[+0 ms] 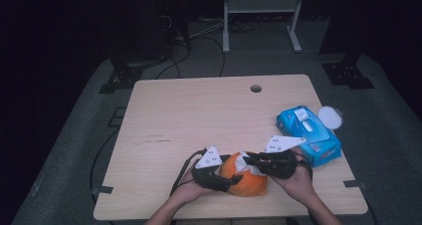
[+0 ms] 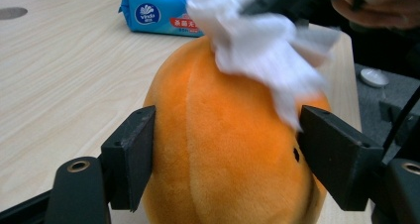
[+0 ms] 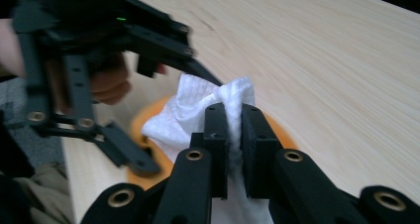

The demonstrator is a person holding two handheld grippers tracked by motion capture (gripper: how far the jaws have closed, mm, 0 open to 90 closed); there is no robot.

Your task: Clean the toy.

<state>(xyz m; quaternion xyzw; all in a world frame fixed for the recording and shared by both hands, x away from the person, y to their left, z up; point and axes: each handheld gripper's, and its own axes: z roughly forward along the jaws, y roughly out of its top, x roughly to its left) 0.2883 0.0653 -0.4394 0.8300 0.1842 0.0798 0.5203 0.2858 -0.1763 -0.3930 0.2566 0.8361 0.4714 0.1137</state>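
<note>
Toy: round orange plush (image 2: 218, 149), seamed, fuzzy | left tongs (image 2: 225, 154) squeeze its sides | right tongs (image 3: 235, 135) pinch crumpled white wipe (image 3: 198, 110) on top

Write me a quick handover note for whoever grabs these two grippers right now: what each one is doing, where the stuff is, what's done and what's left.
Left gripper: its fingers press both sides of the round orange plush toy, which sits on the light wooden table near the front edge.
Right gripper: shut on the white wet wipe, holding it against the top of the toy.
Blue pack of wet wipes: at the table's right, flap open.
Done: wipe is out and on the toy, toy steadied.
Left: probably finish wiping the plush surface, then put the wipe aside and release the toy.
</note>
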